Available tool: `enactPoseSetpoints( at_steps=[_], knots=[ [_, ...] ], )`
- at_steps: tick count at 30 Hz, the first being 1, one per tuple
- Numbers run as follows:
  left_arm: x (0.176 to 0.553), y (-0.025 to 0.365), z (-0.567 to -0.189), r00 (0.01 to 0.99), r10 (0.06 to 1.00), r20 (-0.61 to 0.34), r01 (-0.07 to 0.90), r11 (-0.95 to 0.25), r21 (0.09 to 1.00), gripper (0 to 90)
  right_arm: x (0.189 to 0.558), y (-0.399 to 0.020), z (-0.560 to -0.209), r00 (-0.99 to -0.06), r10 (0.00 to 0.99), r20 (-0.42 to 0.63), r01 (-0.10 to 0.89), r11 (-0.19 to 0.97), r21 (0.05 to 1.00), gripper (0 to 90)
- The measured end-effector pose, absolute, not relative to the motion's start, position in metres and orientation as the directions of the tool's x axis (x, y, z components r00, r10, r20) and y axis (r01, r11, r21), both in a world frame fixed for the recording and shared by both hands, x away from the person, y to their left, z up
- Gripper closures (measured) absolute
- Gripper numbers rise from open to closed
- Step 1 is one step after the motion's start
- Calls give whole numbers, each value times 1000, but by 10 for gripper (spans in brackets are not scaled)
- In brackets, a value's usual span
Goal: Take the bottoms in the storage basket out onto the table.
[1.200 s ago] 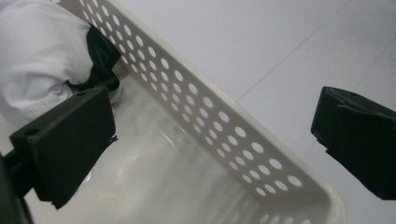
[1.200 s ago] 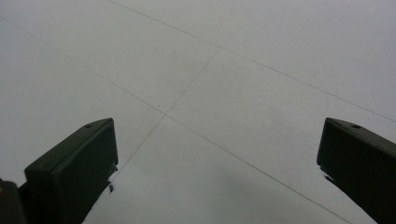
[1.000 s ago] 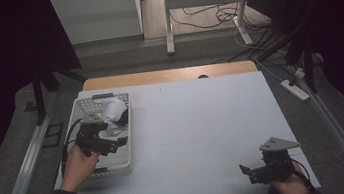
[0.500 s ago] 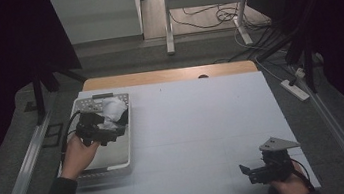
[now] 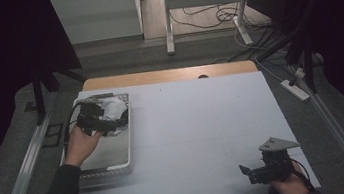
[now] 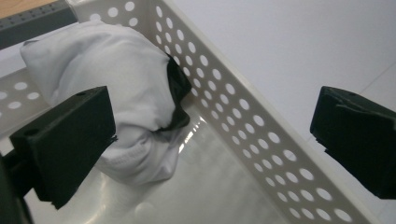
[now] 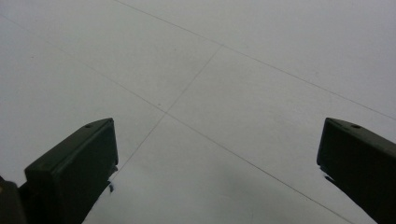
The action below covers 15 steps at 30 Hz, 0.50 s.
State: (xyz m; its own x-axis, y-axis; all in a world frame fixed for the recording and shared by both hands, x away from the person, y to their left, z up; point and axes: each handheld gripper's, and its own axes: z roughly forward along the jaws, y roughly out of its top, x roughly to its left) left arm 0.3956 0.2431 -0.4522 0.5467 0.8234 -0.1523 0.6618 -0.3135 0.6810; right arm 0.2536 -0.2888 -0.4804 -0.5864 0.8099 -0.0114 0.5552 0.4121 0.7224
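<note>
A white perforated basket point(image 5: 117, 157) stands at the table's left side. A bundled white cloth with a dark patch point(image 5: 113, 107) lies in its far end. My left gripper point(image 5: 113, 122) hovers over the basket just short of the cloth, jaws wide open. In the left gripper view the cloth point(image 6: 116, 84) sits beside the left jaw, against the basket's holed wall point(image 6: 243, 126), with nothing held in the left gripper point(image 6: 212, 135). My right gripper point(image 5: 246, 173) rests low near the table's front right, open and empty. The right gripper view shows the right gripper point(image 7: 217, 158) above bare table.
The light grey table top point(image 5: 203, 123) stretches between the two grippers. A wooden strip point(image 5: 167, 75) runs along its far edge. Metal rails flank both sides, and cables and a power strip point(image 5: 296, 88) lie on the floor beyond.
My left gripper has moved away from me along the basket, up to the white cloth at its far end. The right gripper has stayed put.
</note>
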Motion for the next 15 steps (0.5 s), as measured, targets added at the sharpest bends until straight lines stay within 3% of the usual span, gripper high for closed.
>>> enactPoseSetpoints(
  at_steps=[15],
  knots=[
    [430, 246, -455, 513, 850, -115, 700, -338, 629, 1, 254, -288, -481, -591, 807, -16, 554, 419, 719, 0]
  ],
)
